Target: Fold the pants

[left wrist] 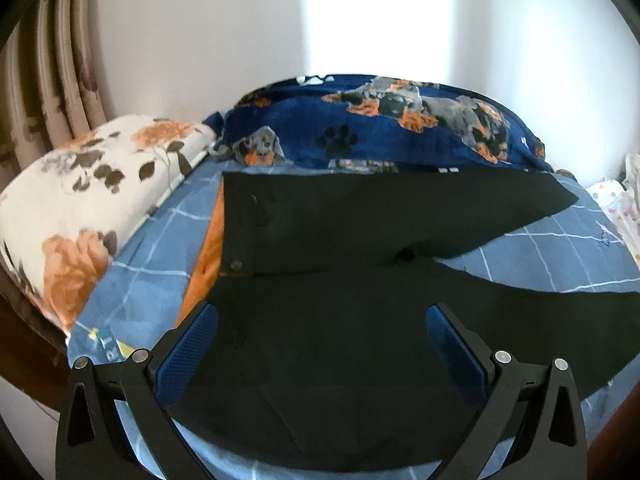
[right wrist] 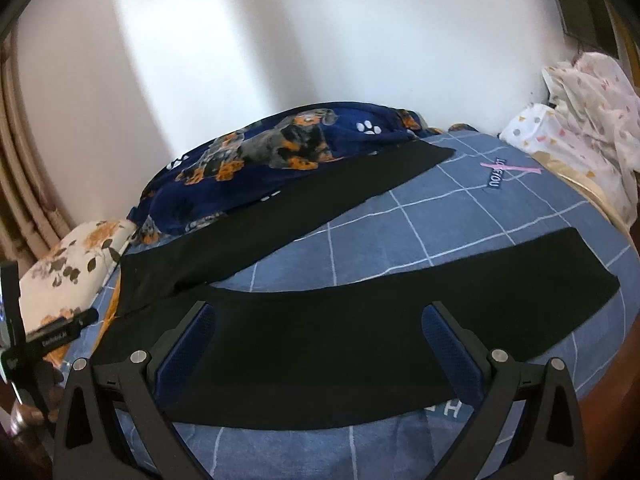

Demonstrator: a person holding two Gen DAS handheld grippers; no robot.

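Observation:
Black pants (left wrist: pixel 344 236) lie spread flat on a blue checked bed sheet (left wrist: pixel 152 248), waist to the left, both legs splayed apart to the right. My left gripper (left wrist: pixel 322 320) hovers open over the hip area near the waistband. In the right wrist view the near leg (right wrist: pixel 360 332) crosses under my right gripper (right wrist: pixel 318 320), which is open with nothing between its blue pads. The far leg (right wrist: pixel 320 204) runs up toward the blanket. Part of the left gripper's body (right wrist: pixel 48 336) shows at that view's left edge.
A navy dog-print blanket (left wrist: pixel 380 128) is bunched along the wall behind the pants. A white floral pillow (left wrist: pixel 80 208) lies at the left, with curtains (left wrist: pixel 52 68) beyond. White patterned cloth (right wrist: pixel 584 120) is piled at the far right. Something orange (left wrist: pixel 208 256) lies beside the waistband.

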